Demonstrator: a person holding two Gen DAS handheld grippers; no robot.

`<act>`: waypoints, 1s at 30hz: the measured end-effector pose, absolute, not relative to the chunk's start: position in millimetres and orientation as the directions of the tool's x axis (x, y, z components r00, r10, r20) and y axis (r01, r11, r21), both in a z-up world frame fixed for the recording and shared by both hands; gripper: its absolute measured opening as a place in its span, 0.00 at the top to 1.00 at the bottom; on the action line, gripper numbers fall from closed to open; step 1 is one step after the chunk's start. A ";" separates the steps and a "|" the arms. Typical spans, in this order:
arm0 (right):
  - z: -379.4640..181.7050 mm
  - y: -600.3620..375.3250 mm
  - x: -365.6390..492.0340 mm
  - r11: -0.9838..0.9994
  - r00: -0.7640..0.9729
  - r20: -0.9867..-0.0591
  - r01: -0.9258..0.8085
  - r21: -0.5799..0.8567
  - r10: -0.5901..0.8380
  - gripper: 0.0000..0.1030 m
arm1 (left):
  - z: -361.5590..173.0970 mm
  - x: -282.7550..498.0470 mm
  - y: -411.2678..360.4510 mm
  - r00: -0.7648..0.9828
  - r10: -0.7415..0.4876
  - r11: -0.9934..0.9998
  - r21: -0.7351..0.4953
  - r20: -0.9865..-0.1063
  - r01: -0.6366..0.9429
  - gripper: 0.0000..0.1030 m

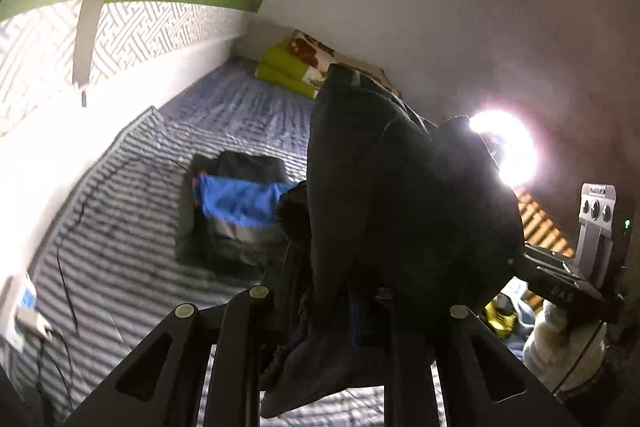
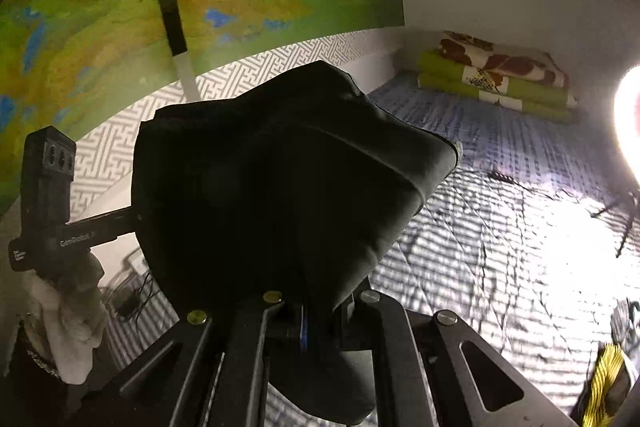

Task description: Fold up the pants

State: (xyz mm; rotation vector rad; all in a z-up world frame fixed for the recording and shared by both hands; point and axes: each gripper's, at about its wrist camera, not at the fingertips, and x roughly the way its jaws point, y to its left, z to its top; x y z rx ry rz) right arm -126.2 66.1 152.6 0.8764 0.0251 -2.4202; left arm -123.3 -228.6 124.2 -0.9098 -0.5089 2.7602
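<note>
Left wrist view: left gripper (image 1: 340, 311) nearly closed on a bunched edge of the black pants (image 1: 400, 187). Cloth lifted off the striped bed (image 1: 120, 247), draped over and ahead of the fingers, blocking much of the view. Right gripper (image 1: 560, 279) visible at the far side of the cloth, pinching the other end. Risk – thick bunch in a narrow pinch; could slip out if the cloth is snapped or pulled taut between both hands. Around: stack of folded clothes (image 1: 236, 207) on the bed just beside the hanging cloth – lowering here could land on it or drag it. Folded blankets (image 1: 296, 67) at the far corner, well apart. Bright lamp (image 1: 508, 151) flares out the right side.

Right wrist view: right gripper (image 2: 316, 307) almost fully shut on a thin fold of the same pants (image 2: 280, 179), held up above the bed (image 2: 500, 227). Left gripper (image 2: 76, 235) seen at the left end of the cloth. Risk – glare and the cloth itself hide the landing spot; legs may drop uneven or twisted. Cables (image 2: 132, 295) near the bed edge at left, a possible snag.
</note>
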 end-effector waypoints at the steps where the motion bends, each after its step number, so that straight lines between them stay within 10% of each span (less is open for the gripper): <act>1: 151.7 63.9 -135.6 -0.842 -0.628 -0.596 0.512 0.169 -0.501 0.93 | 124.7 -131.7 -232.7 -0.793 0.277 -0.925 -0.374 -0.542 -0.067 0.82; 22: 4.8 -7.8 -424.7 -0.873 -0.550 -0.700 0.429 0.232 -0.456 0.89 | -17.2 -443.9 -309.6 -0.682 0.071 -0.964 -0.224 -0.728 0.140 0.81; 30: -9.2 54.4 -430.2 -0.953 -0.639 -0.709 0.240 0.184 -0.298 0.73 | -27.9 -461.4 -316.7 -0.665 -0.054 -0.946 -0.175 -0.745 0.273 0.60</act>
